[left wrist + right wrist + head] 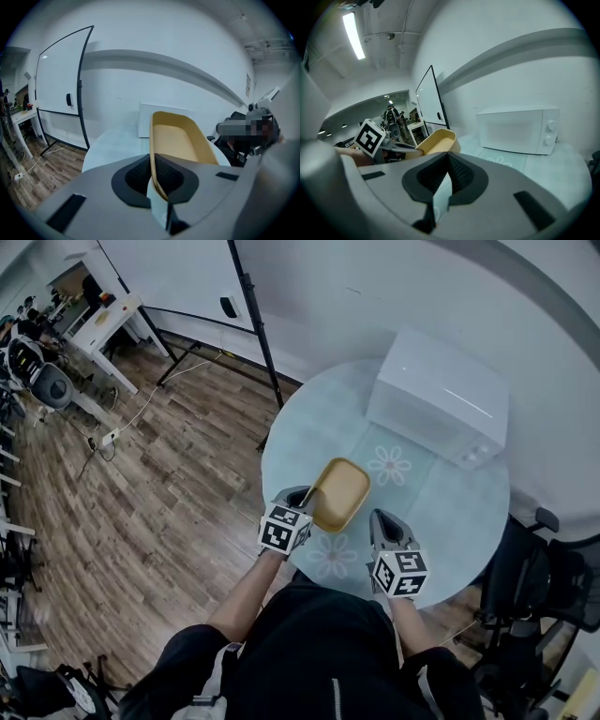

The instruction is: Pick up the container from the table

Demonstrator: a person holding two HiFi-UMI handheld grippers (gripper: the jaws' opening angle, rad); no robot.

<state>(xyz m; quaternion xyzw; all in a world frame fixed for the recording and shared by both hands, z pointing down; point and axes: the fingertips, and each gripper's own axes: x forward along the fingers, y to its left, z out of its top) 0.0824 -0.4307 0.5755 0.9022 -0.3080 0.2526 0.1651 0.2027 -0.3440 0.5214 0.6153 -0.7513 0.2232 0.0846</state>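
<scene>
A yellow, oblong container hangs over the near left part of the round glass table. My left gripper is shut on its near rim. In the left gripper view the thin rim of the container runs straight between the pads of the left gripper. The frames do not show whether its base is off the table. My right gripper hovers to the right of the container, apart from it. In its own view the right gripper is shut and empty, with the container ahead to the left.
A white microwave stands at the back of the table, beyond the container. A black whiteboard stand rises just left of the table. Black office chairs crowd the right side. Wooden floor and desks lie to the left.
</scene>
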